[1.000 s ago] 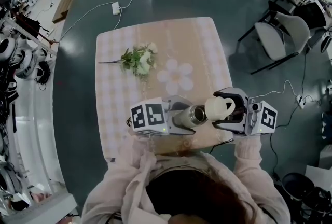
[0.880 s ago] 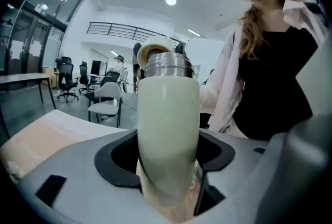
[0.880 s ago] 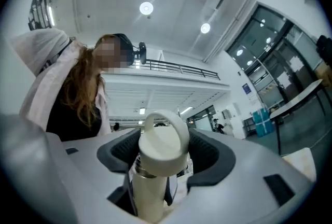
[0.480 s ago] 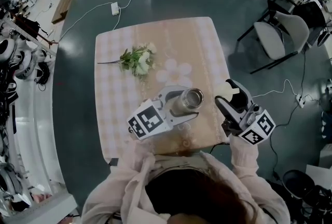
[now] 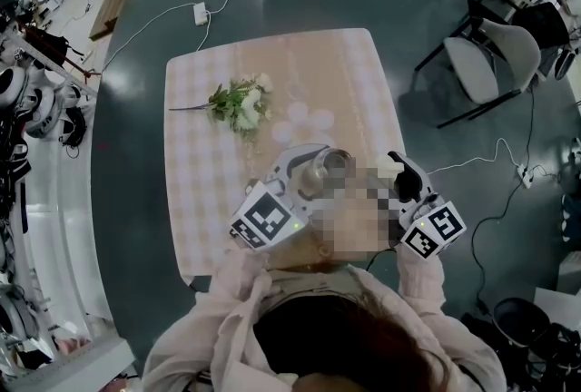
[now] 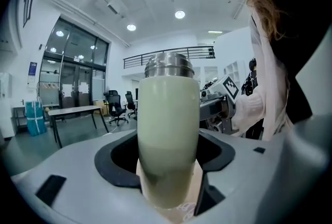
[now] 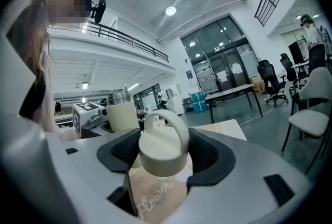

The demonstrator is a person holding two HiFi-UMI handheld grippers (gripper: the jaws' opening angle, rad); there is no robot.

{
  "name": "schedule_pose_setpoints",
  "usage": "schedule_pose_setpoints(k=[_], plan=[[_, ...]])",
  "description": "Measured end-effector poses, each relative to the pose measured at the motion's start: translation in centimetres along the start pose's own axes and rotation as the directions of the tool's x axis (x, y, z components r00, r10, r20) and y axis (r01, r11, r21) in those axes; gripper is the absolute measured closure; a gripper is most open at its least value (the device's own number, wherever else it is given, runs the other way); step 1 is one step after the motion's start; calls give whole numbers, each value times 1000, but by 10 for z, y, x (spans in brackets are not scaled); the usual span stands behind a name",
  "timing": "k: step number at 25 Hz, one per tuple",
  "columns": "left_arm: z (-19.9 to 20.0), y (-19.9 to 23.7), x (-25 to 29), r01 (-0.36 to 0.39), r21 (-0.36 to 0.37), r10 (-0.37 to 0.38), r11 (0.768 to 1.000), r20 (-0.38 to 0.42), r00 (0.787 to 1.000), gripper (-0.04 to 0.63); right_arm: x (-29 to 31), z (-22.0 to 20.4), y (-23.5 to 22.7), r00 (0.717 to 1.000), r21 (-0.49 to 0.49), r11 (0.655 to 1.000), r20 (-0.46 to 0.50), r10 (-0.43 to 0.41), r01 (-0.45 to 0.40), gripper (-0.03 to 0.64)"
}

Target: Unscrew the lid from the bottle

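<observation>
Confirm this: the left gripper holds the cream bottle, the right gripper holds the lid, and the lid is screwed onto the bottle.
Not quite: the lid is off the bottle. The left gripper view shows the bottle's bare metal neck, and the right gripper holds the lid apart from it. The rest stands.

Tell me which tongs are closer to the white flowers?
Left. The left tongs are nearer the person than the white flower bunch; the right tongs, holding the cream lid, are farther right.
</observation>
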State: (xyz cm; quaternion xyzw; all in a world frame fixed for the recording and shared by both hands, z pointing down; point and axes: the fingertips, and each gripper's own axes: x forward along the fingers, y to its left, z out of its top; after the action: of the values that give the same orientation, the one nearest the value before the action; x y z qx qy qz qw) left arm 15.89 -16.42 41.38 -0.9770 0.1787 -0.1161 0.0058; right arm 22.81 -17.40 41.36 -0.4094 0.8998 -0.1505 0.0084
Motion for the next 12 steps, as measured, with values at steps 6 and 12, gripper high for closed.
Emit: schedule_pose_setpoints(k=[6,12], plan=[[-13,-4,0,-13,-11,13,1000,-28,1000,278,0,-5,-6,1000,0,1000,-14,-23,23,316],[-15,-7,1,-23,-42,22,999,-30,999,279,-4,-4,-6,999,-5,1000,-22,-26,26,316]])
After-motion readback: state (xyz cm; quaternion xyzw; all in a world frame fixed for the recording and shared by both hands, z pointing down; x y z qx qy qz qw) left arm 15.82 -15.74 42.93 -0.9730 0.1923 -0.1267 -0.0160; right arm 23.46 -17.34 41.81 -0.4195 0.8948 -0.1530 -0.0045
